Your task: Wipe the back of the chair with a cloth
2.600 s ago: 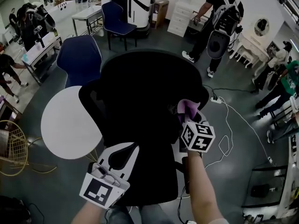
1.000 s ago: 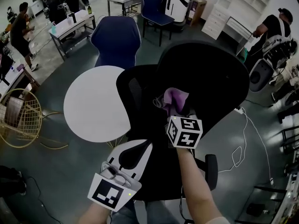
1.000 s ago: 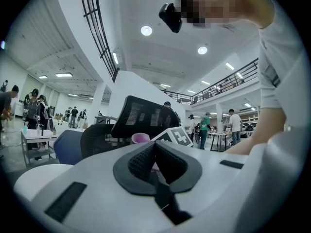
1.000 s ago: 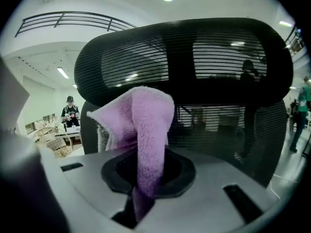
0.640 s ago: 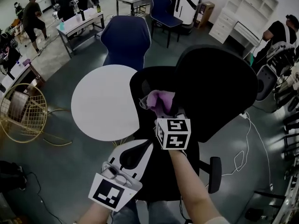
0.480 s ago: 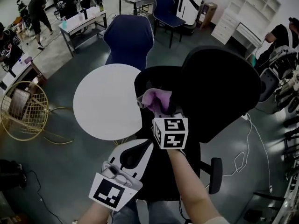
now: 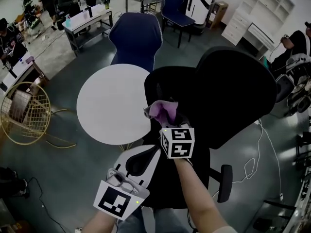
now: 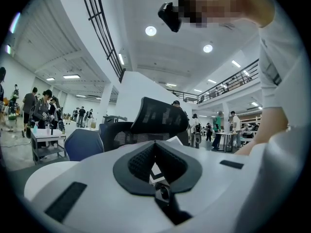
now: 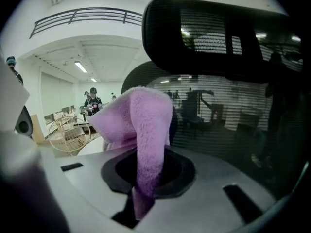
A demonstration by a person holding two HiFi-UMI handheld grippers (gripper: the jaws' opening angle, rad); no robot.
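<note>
A black mesh office chair (image 7: 228,91) stands with its back toward me; its headrest (image 9: 223,38) and mesh back (image 9: 228,120) fill the right gripper view. My right gripper (image 7: 167,118) is shut on a purple cloth (image 7: 162,109), pressed at the left edge of the chair back. In the right gripper view the cloth (image 9: 141,130) rises from between the jaws. My left gripper (image 7: 138,161) is held low and near me, shut with nothing in it; its view shows the chair (image 8: 155,118) ahead.
A round white table (image 7: 114,103) stands left of the chair, a blue chair (image 7: 136,40) behind it. A gold wire basket chair (image 7: 22,115) is at far left. Cables (image 7: 265,144) lie on the floor at right. People stand at desks in the back.
The right gripper with the cloth has slid from the chair back's right side across to its left edge. The left gripper has stayed low and still.
</note>
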